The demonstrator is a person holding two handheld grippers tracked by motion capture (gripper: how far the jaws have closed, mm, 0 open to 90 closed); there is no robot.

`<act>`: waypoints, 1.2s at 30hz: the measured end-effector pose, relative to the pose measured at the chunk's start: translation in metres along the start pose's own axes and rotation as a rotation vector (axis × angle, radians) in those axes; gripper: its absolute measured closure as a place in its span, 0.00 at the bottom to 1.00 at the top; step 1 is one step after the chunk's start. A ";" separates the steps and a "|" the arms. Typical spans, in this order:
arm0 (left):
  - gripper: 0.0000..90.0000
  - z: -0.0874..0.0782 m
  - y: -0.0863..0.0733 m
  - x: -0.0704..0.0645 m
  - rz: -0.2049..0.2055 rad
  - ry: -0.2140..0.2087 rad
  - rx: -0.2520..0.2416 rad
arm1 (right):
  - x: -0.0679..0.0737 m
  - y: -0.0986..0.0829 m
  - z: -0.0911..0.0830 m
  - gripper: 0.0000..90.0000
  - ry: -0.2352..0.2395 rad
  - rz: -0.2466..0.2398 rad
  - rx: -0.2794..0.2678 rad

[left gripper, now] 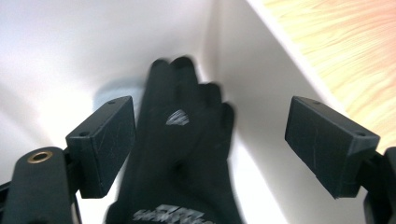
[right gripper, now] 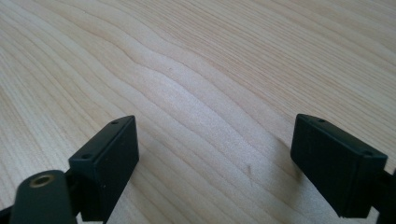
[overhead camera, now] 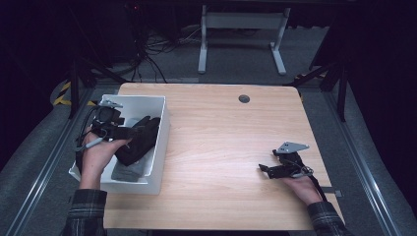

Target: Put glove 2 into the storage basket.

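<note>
Black glove [left gripper: 182, 154] lies in white bin [overhead camera: 160, 147] between wide-apart jaws of left gripper [left gripper: 210, 140], not yet gripped; right gripper [right gripper: 215, 158] idles agape over table [right gripper: 196, 70].

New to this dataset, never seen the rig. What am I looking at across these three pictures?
No robot here: a person holds a two-jaw hand tool in each hand at a wooden table.

The high view looks down from above the person's side. The other two pictures come from cameras riding on each tool, looking out between its two black jaws.

The left gripper is inside a white bin at the table's left edge. Its jaws stand wide apart with a black glove between them, so nothing is clamped. The picture is blurred there. A grey item also lies in the bin; I cannot tell what it is.

The right gripper sits low over bare wood at the table's right side, jaws open, holding nothing.
</note>
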State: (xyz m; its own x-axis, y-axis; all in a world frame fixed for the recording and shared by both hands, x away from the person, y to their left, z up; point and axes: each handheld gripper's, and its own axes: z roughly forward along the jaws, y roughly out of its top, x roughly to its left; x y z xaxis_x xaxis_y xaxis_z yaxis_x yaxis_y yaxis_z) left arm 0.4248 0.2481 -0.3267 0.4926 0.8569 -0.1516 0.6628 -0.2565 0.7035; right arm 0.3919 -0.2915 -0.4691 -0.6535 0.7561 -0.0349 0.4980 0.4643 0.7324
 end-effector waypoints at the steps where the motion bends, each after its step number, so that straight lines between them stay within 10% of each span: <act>1: 0.19 0.000 0.002 -0.003 0.004 -0.012 -0.006 | 0.000 0.000 0.000 0.17 0.000 0.001 0.000; 36: 0.16 0.037 0.032 -0.120 0.193 -0.208 -0.052 | 0.000 0.000 0.000 0.17 0.000 0.000 0.000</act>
State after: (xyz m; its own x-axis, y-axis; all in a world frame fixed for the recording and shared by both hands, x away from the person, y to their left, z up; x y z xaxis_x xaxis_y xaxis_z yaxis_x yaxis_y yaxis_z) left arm 0.4080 0.1201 -0.3113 0.7156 0.6829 -0.1469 0.5183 -0.3781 0.7671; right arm 0.3919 -0.2916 -0.4691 -0.6532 0.7564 -0.0351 0.4983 0.4642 0.7323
